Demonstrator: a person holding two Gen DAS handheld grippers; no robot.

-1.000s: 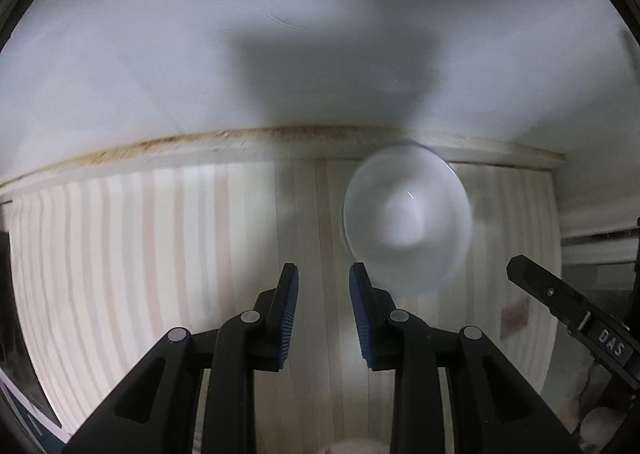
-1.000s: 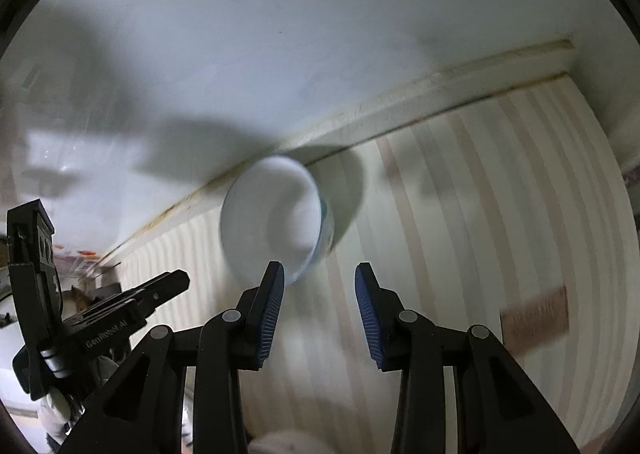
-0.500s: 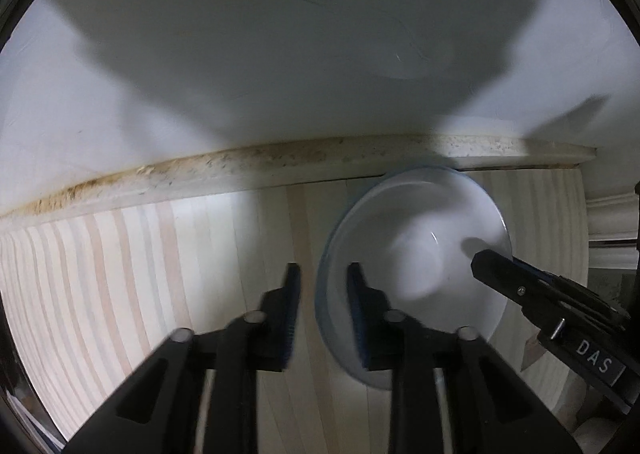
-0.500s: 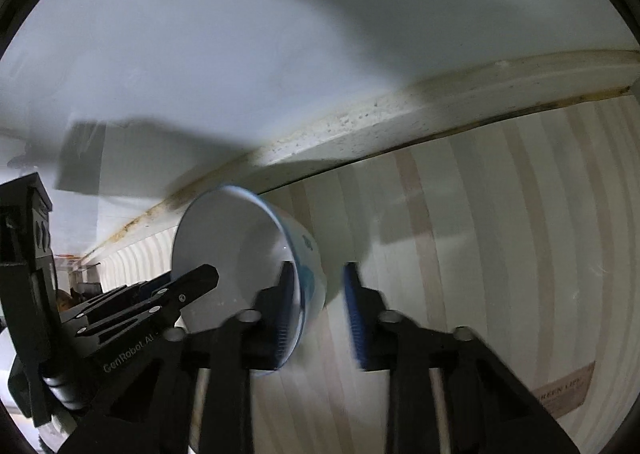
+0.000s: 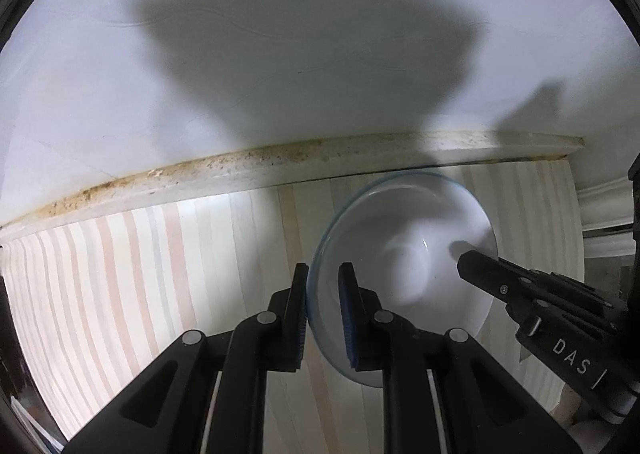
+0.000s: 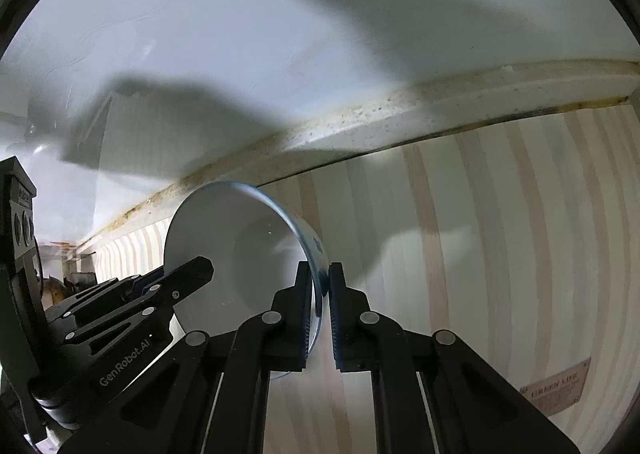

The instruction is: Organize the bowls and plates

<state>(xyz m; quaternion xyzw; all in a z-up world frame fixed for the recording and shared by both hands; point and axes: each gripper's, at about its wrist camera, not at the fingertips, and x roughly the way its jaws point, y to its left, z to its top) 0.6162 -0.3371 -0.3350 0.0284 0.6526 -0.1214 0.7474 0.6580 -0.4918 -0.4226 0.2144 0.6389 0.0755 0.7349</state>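
One white bowl (image 5: 404, 250) with a thin blue rim stands on the striped wooden tabletop (image 5: 160, 274), close to the stained pale ledge (image 5: 240, 170) that runs along the foot of the white wall (image 5: 280, 54). It is the only dish in view.

Two claws hold this one bowl, each at a different side of the rim. The left claw (image 5: 323, 310) is clenched on the rim: its outer blue pad presses the outside of the bowl wall and its inner pad is inside the bowl. In the left wrist view the tip of the right claw reaches into the bowl from the right, at the opposite side.

The right claw (image 6: 320, 308) has just been closing, and now it is clenched on the rim too, with the bowl wall between its two blue pads. In the right wrist view the bowl (image 6: 240, 254) appears tilted toward the left, and a small blue pattern shows on its outer wall. The left claw (image 6: 188, 274) enters this view from the left, with its tip over the bowl.

One brown label (image 6: 556, 386) with printed text lies on the tabletop at the lower right of the right wrist view. Broad dark shadows fall on the wall above the ledge.
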